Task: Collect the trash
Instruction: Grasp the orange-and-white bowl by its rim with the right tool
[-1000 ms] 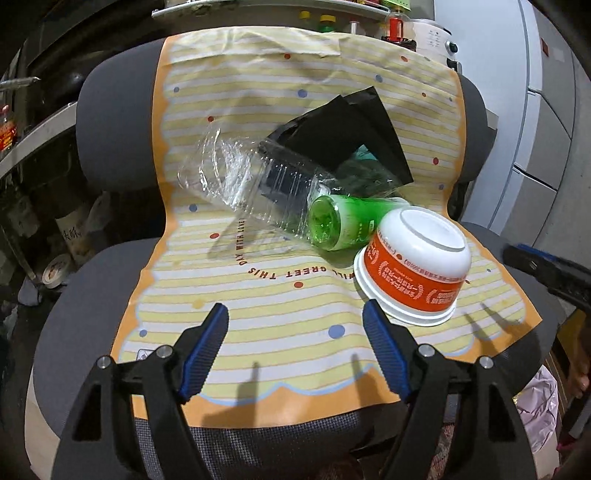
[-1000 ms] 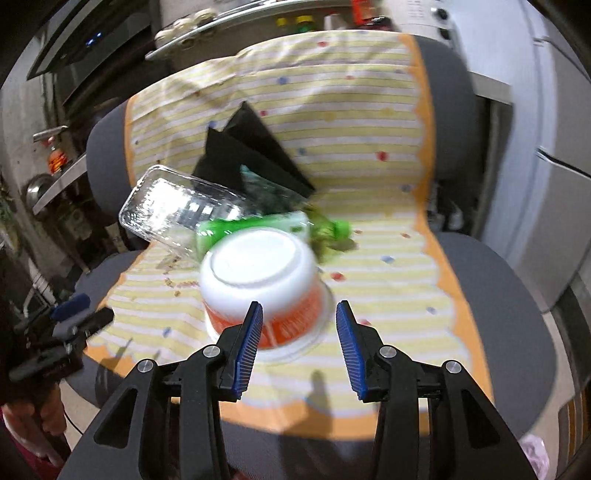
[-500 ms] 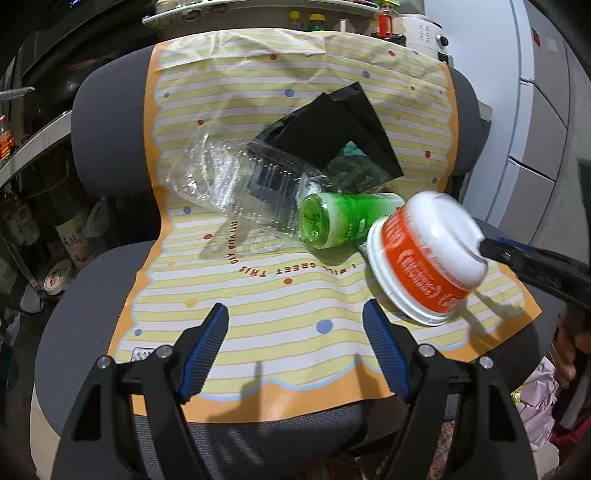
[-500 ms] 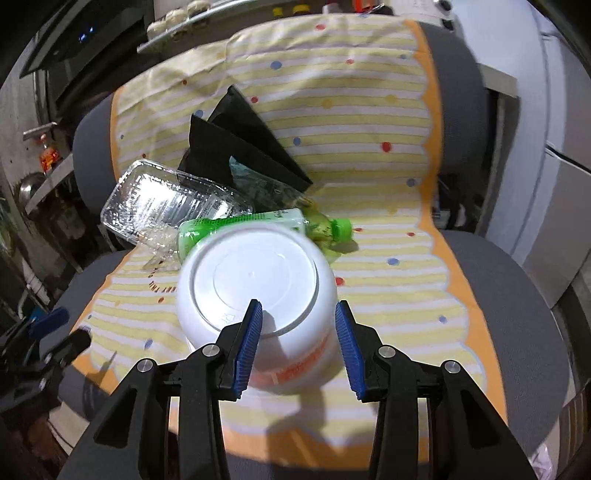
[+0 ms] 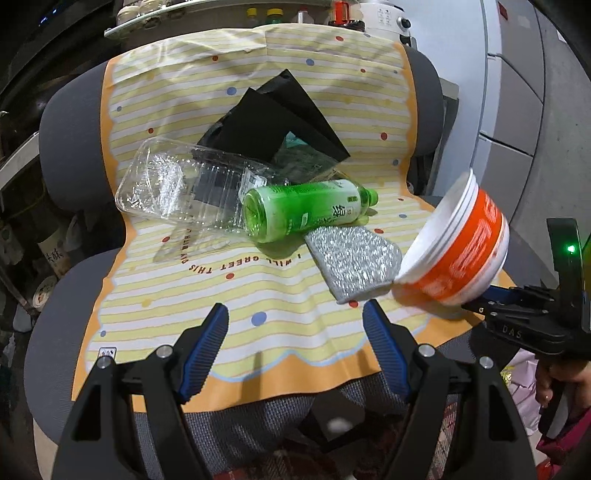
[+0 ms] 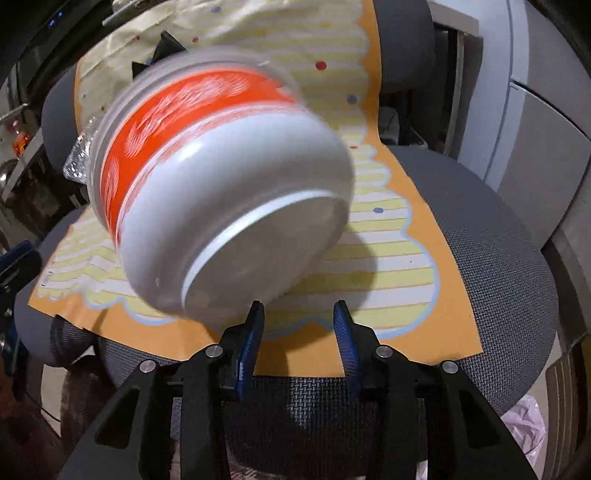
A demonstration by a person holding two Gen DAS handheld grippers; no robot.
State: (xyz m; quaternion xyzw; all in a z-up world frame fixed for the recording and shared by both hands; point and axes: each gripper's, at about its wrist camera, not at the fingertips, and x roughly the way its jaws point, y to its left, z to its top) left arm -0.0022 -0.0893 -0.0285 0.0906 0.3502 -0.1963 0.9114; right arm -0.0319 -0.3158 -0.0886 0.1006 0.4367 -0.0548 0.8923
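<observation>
An orange-and-white bowl [image 5: 460, 251] hangs tilted off the chair's right side, against my right gripper [image 5: 491, 295]. In the right wrist view the bowl [image 6: 221, 184] is blurred and sits left of and above the gripper [image 6: 298, 314], whose jaws stand apart; no grip on the bowl shows. On the striped cloth [image 5: 258, 295] lie a green bottle [image 5: 306, 212], a clear plastic box [image 5: 184, 188], a black bag [image 5: 273, 118] and a silver pouch [image 5: 354, 262]. My left gripper [image 5: 295, 321] is open and empty over the cloth's front.
The cloth covers a grey office chair [image 5: 48, 339]. Grey cabinets [image 5: 517, 92] stand to the right. A pink plastic bag [image 6: 524, 424] lies on the floor at the lower right. Shelves with bottles [image 5: 273, 14] are behind the chair.
The bowl was lifted from the cloth, tipped, and carried right off the chair's edge, uncovering the silver pouch. My left gripper stayed open and drew back a little.
</observation>
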